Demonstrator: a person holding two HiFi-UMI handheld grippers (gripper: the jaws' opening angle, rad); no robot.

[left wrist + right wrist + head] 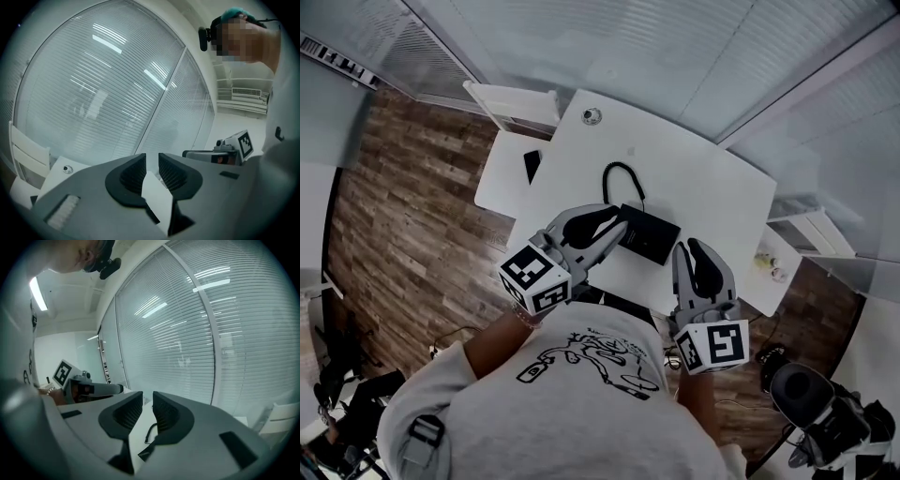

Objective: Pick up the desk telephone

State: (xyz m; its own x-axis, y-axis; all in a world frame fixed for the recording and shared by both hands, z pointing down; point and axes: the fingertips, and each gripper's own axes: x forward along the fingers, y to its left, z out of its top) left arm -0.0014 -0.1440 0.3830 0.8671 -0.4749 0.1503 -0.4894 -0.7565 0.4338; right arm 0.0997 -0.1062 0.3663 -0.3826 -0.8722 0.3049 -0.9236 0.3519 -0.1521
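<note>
White desk (712, 187) fills the middle of the head view, backed by a glass wall with blinds (93, 93) and flanked by wood-plank floor. Near its middle lies the desk telephone (652, 236), a flat black block, with its cord (623, 178) looping away at 11 o'clock.

The left gripper (617, 230) sits at the telephone's 9 o'clock and the right gripper (684, 248) at its 4 o'clock. Bracketing it from both sides like this looks like a setup for a lift, one gripper to each end. Both pairs of fingers are drawn together to a narrow slit with nothing between them, so they would have to spread before any grasp.

Much stays unclear:
- The left fingers overlap the telephone's left edge in the head view, and I cannot tell whether they touch it.
- I cannot tell handset from base, since the black shape shows no detail.
- Both gripper views point nearly level and show mostly blinds. The right gripper view catches only a bit of cord below its fingers, and the dark wedge low in the left gripper view is too unclear to name.
- The person's torso covers the desk's near edge at 6 o'clock.
- A small round thing (592, 115) at the desk's 12 o'clock edge is too small to identify
</note>
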